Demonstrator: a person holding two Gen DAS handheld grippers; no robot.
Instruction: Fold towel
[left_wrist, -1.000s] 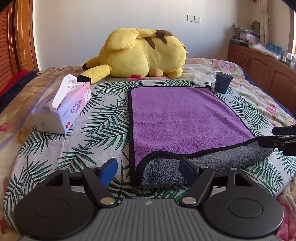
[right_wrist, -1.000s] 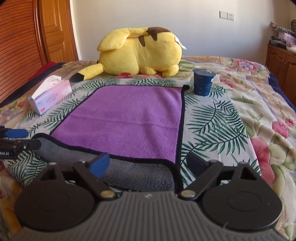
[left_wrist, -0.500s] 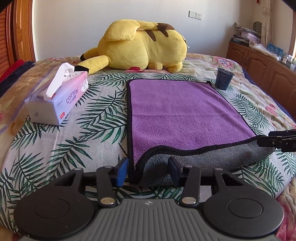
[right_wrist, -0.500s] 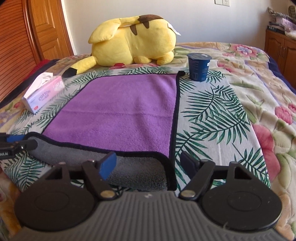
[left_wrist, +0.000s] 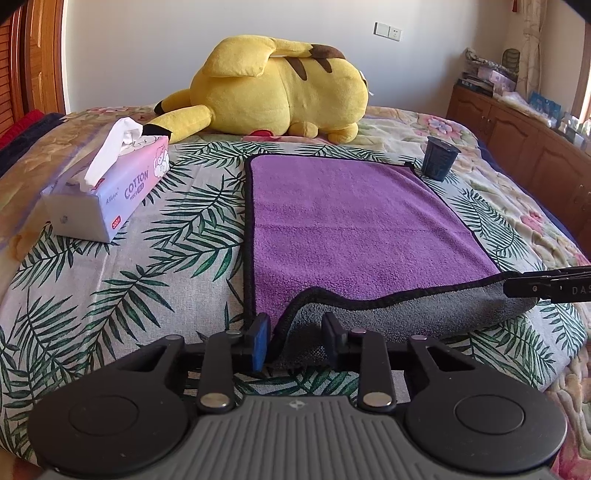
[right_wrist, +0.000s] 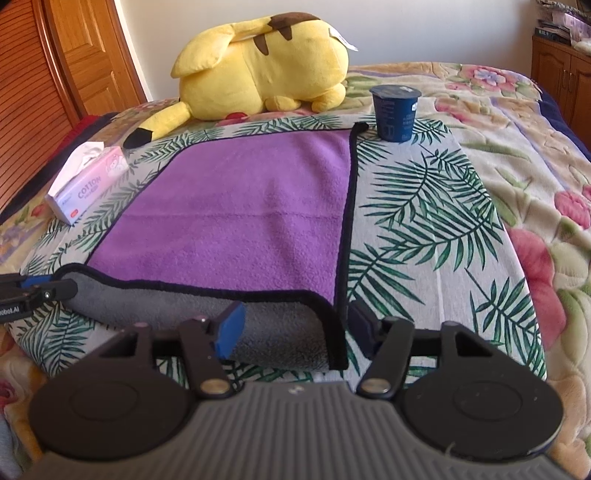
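A purple towel (left_wrist: 351, 225) with a black hem and grey underside lies flat on the bed; it also shows in the right wrist view (right_wrist: 236, 218). Its near edge is turned up, showing grey. My left gripper (left_wrist: 295, 341) straddles the near left corner, jaws part closed with a gap around the cloth. My right gripper (right_wrist: 295, 325) straddles the near right corner, jaws wider apart. Each gripper shows side-on in the other's view, the right one (left_wrist: 546, 284) and the left one (right_wrist: 37, 290).
A yellow plush toy (left_wrist: 273, 92) lies beyond the towel. A tissue box (left_wrist: 110, 192) sits at the left. A dark blue cup (right_wrist: 395, 110) stands by the towel's far right corner. Wooden cabinets (left_wrist: 524, 136) line the right wall.
Both grippers have moved forward onto the towel's near corners. The left jaws have narrowed a lot; the right jaws have narrowed somewhat.
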